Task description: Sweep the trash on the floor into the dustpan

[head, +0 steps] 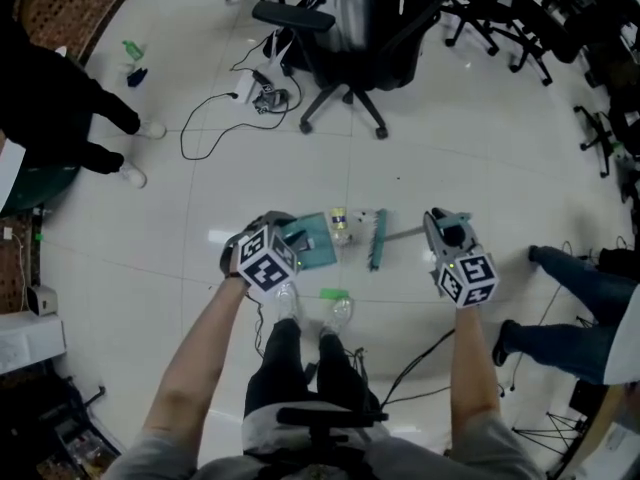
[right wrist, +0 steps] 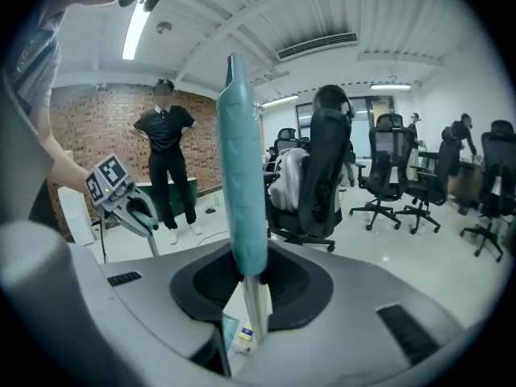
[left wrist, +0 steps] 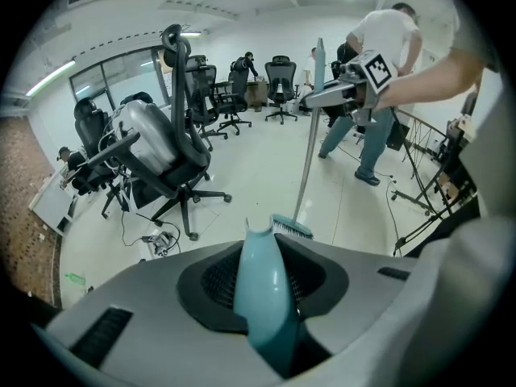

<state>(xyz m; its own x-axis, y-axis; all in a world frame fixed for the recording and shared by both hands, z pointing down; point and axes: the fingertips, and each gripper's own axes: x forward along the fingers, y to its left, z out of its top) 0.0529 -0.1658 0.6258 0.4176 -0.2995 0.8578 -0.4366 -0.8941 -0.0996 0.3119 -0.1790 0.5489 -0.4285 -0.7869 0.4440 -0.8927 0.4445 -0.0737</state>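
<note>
Head view, steeply downward: pale tiled floor (head: 480, 158) across the whole field. Black office chair (head: 350, 28) at top centre, well apart from the work area, with a loose cable (head: 215, 108) just left of its base. Long-handled broom (head: 377, 238) with brush head down on the floor, shaft slanting right into the right gripper (head: 438, 230). Teal dustpan (head: 315, 246) on the floor ahead of the person's white shoes (head: 287, 303), directly in front of the left gripper (head: 285, 240). Clear plastic bottle (head: 340, 226), the trash, between the dustpan's right edge and the brush head, just beside both; contact with either not discernible. Small green scrap (head: 335, 294) near the shoe tips, apart from the dustpan.

Left gripper view: both jaws clamped on the teal dustpan handle (left wrist: 262, 289), brush head just beyond it.

Right gripper view: both jaws clamped on the teal broom grip (right wrist: 242, 176), bare metal shaft emerging below.
</note>
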